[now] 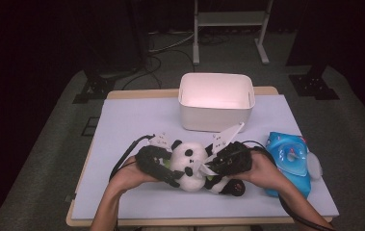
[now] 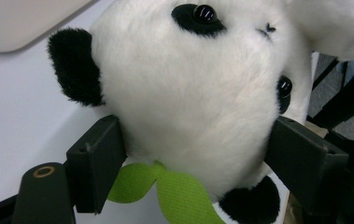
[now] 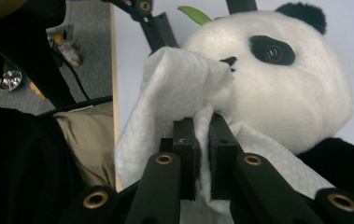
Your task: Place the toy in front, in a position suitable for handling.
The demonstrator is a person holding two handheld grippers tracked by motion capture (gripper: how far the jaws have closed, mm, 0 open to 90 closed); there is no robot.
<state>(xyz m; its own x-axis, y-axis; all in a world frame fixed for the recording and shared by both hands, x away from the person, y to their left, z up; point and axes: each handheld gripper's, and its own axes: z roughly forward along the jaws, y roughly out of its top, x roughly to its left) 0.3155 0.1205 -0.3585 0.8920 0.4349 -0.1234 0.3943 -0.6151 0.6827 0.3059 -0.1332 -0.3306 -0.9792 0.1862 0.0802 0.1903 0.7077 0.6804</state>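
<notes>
I have the left gripper (image 2: 198, 154) spread wide and clamped on either side of the panda's (image 1: 189, 163) head, low centre of the high view. My right gripper (image 3: 201, 135) is pinched narrow on a white wipe (image 3: 179, 88), bunched against the panda's muzzle just above the jaw tips in the right gripper view. The face lies up and to the right of those tips, so I judge the wiping stroke goes that way.

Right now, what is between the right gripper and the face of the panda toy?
A white wipe. In the right gripper view, the right gripper is shut on it, and the wipe lies bunched against the panda toy beside its nose.
</notes>
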